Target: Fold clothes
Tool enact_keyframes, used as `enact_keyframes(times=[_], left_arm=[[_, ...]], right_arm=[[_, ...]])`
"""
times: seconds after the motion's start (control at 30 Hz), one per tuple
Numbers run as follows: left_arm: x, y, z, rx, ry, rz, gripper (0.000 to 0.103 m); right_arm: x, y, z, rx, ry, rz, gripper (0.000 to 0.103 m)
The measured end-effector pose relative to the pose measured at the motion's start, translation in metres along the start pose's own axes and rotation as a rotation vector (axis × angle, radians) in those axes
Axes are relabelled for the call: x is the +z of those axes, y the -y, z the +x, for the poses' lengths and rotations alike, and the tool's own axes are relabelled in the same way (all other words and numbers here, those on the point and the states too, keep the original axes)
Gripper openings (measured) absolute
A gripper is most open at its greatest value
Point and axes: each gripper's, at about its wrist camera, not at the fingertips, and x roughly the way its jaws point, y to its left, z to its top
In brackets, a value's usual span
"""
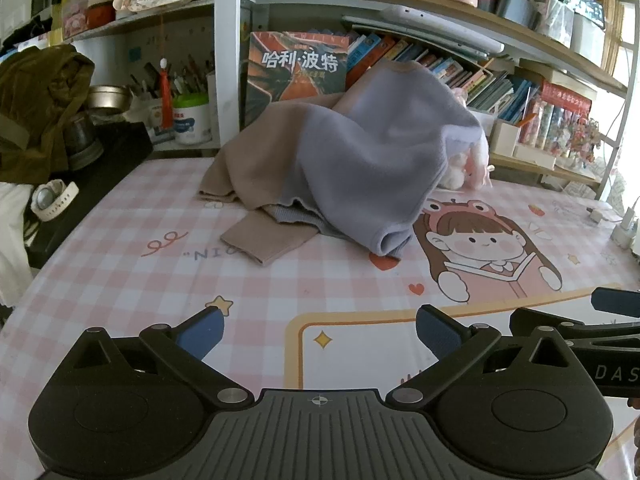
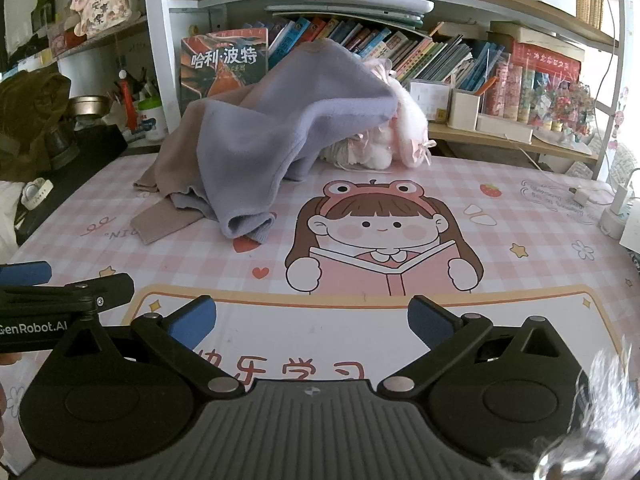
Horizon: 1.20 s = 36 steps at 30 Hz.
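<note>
So both of my tools are parked low over the near edge of the counter [image 2: 520,208], side by side, and nothing is in either one. My left tool [image 1: 320,330] has its pads spread wide, same for my right tool [image 2: 312,318], just bare checked mat showing between them.

The sweater [image 1: 352,160] is well ahead of both, heaped up at the far edge against the bookshelf [image 1: 460,60]. It's a purple-and-tan knit, draped high over something at the back and spilling toward me. The purple sleeve [image 2: 244,220] and the tan sleeve [image 2: 160,222] are the parts closest to me, both pointing back toward the near-left corner. From my left tool the heap is pretty much straight ahead; from my right it sits ahead and off to the left. So I'd guess left gets there first, and the cuffs are the easy grab.

What I can't work out: where the hem or collar is, and how much of that pink plush toy [image 2: 404,136] is tucked under the cloth.
</note>
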Motion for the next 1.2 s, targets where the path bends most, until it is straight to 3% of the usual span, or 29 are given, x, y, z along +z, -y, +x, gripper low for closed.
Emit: enact_keyframes(times=[1.2], left_arm=[[0.012,0.0,0.01,0.023,-0.012,0.006,0.103]], right_arm=[[0.009,0.001,0.014,0.017,-0.018,-0.004,0.103]])
